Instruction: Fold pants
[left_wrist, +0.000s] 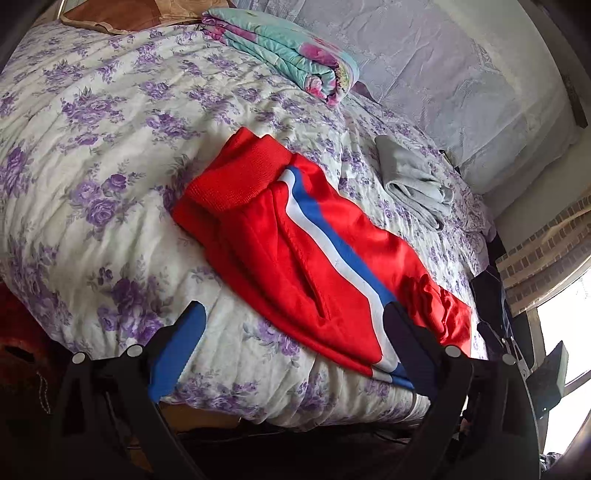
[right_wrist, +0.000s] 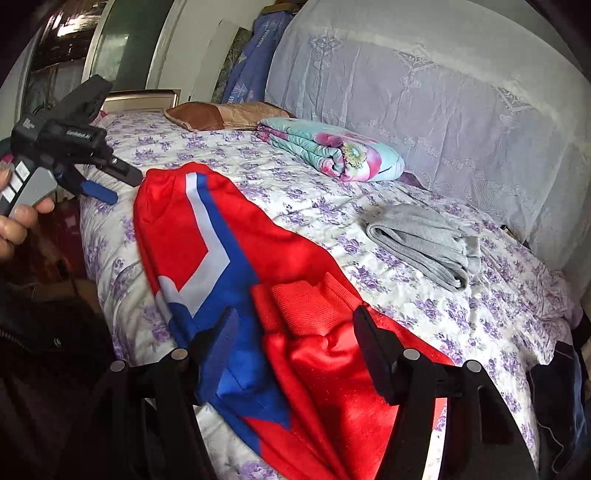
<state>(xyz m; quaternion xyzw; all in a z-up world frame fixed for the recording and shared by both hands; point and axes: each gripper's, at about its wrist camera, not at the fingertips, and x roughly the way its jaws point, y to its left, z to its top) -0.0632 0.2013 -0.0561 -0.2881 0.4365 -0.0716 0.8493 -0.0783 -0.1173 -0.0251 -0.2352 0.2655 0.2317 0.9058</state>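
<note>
Both grippers stand with jaws spread, grasping nothing. Right gripper (right_wrist: 295, 350) hovers over the ribbed cuffs of the red track pants (right_wrist: 295, 280), positioned to pinch them. Left gripper (left_wrist: 291, 332) waits by the pants' other end. Pants lie folded lengthwise along the bed's (left_wrist: 92, 155) near edge; a grey folded garment (right_wrist: 424, 243) rests beyond.
</note>
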